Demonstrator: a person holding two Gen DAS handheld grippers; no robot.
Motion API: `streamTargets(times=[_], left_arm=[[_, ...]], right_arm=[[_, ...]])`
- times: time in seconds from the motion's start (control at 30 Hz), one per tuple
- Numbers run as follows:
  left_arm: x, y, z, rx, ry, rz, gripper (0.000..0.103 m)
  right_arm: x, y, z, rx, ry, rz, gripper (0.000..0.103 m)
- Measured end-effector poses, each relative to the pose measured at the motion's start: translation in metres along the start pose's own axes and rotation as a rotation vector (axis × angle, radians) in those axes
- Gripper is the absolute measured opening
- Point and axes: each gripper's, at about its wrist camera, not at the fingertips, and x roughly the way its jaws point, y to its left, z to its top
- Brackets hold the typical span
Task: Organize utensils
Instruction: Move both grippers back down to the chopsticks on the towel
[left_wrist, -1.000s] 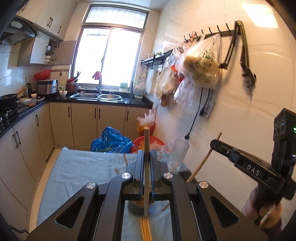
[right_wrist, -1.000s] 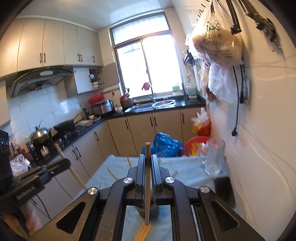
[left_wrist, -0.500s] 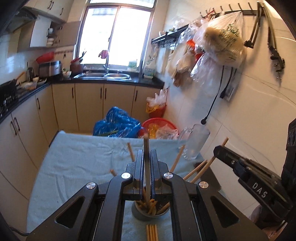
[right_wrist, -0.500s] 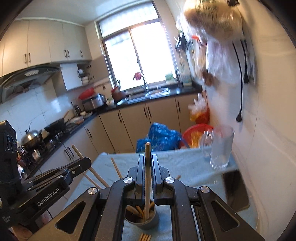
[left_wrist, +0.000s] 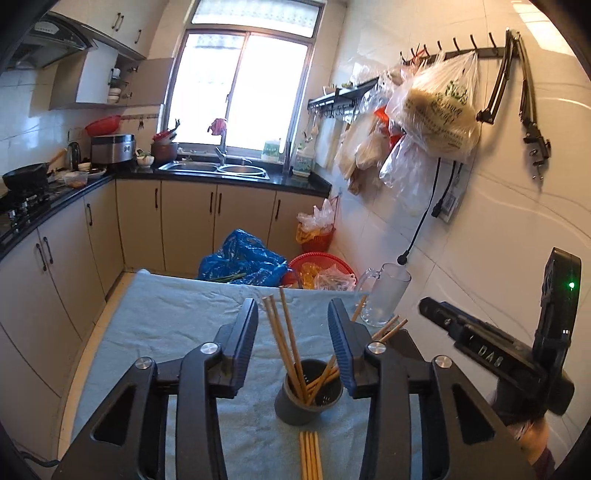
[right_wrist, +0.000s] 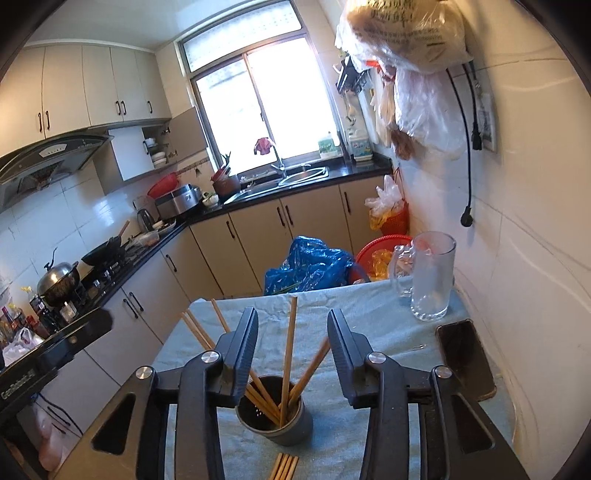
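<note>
A dark grey utensil cup (left_wrist: 308, 400) (right_wrist: 273, 417) stands on the blue towel, holding several wooden chopsticks (left_wrist: 284, 339) (right_wrist: 288, 354) that lean out of it. My left gripper (left_wrist: 293, 332) hovers just above and behind the cup; its jaws are opening, and the chopsticks stand loose between them, untouched. My right gripper (right_wrist: 291, 339) is likewise over the cup with jaws opening around an upright chopstick that no pad touches. A few more chopsticks (left_wrist: 310, 454) (right_wrist: 284, 467) lie flat on the towel in front of the cup.
A clear glass mug (left_wrist: 384, 295) (right_wrist: 430, 275) stands at the table's far right by the tiled wall. A dark phone (right_wrist: 465, 356) lies near it. The blue towel (left_wrist: 166, 317) covers the table. Kitchen cabinets, a blue bag and red baskets lie beyond.
Both grippers were shut on one chopstick each; now both have opened and the chopsticks stand in the cup. Both hands sank toward the cup.
</note>
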Motion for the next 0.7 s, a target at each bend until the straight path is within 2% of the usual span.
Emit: streamTargets(times=[0.07,0.2,0.37,0.57,0.7], left_arm=[[-0.017,0.005,-0.005,-0.008,-0.008,0.011,0.045],[-0.045,0.015,-0.021,-0.027,-0.001,0.027,0.046],[-0.062,0.024,-0.054,-0.044,0.034,0.041,0.052],[-0.052,0.025,-0.113,-0.008,0.19,0.051,0.052],[-0.027,0.019,-0.158,0.037,0.326,0.039,0.052]], right_arm=[[-0.013,0.0,-0.002,-0.002,-0.009,-0.006,0.053],[-0.04,-0.002,-0.01,-0.012,0.003,-0.024,0.059],[-0.065,-0.011,-0.037,-0.041,0.086,-0.057,0.068],[-0.074,-0.027,-0.111,-0.11,0.306,-0.104,0.07],[-0.077,-0.045,-0.163,-0.104,0.406,-0.107,0.07]])
